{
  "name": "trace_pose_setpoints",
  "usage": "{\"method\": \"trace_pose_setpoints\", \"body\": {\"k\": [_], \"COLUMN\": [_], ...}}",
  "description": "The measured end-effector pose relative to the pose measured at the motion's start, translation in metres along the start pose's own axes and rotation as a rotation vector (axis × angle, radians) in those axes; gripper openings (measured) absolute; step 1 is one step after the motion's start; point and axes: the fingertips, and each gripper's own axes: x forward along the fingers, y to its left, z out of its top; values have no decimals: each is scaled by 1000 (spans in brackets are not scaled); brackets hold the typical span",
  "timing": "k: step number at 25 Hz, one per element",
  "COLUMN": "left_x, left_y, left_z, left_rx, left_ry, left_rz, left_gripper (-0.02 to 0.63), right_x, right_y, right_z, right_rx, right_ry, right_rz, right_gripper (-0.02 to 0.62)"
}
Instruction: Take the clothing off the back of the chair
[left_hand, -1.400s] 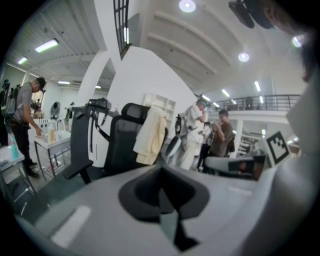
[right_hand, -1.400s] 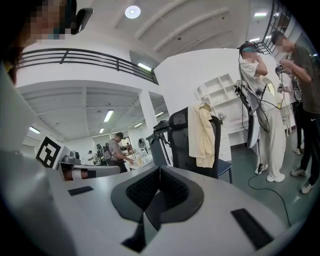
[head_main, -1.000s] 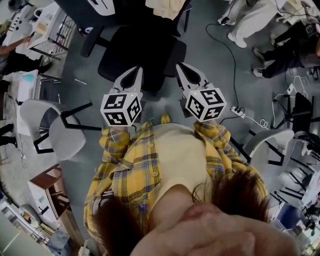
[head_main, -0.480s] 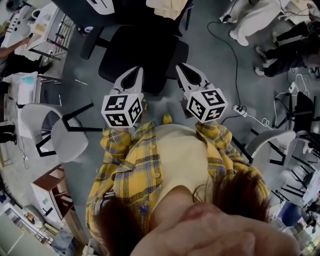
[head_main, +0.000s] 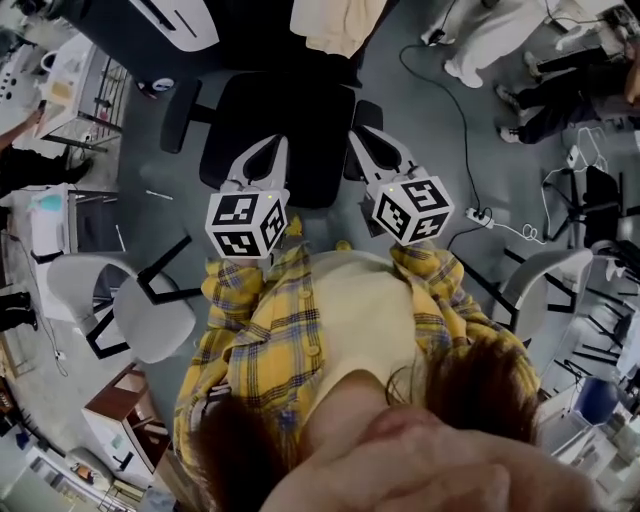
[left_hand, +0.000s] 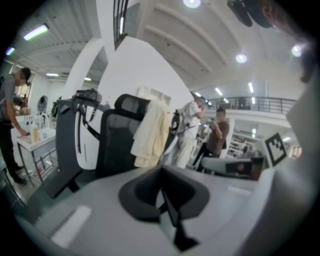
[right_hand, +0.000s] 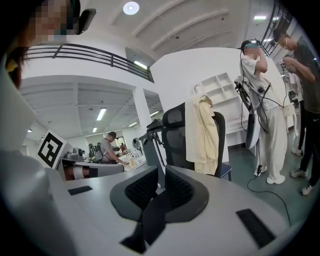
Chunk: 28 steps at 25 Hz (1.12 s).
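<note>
The black mesh office chair (head_main: 280, 130) has slid down the head view toward the grippers, and more of the cream garment (head_main: 335, 25) shows now; nearest, the wearer's yellow plaid shirt (head_main: 255, 340); just past it, the left gripper (head_main: 276, 141) and right gripper (head_main: 356, 133) side by side, both pairs of jaws clenched on nothing; the chair seat lies beyond their tips at twelve o'clock; farther on, the garment hangs over the backrest, well apart from both grippers; a person in white trousers (head_main: 490, 45) stands at two o'clock.

I'm in a big open lab hall: office chairs (head_main: 285, 130), a power strip (head_main: 481, 214) on the grey floor (head_main: 130, 150), a mezzanine railing (right_hand: 90, 54), people (right_hand: 265, 100) working.
</note>
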Motion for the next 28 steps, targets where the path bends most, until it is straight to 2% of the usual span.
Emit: {"method": "trace_pose_setpoints", "body": {"k": [9,16,23,28], "left_x": [20,27,46,62], "left_y": [52,76,89,84], "left_z": [15,26,34,45], "left_rx": [31,43,46,58], "left_ry": [23,14,18,22], "left_rz": [-73,-156,-160,-170], "left_gripper": [3,3,3,3], "right_x": [55,79,88,100], "right_y": [13,20,13,-8], "right_z": [9,12,16,34], "right_rx": [-9,-11,-17,-24], "right_ry": [-3,3,16,-16], "right_rz": [-61,-124,-156,-153], "right_gripper": [17,17,17,17]}}
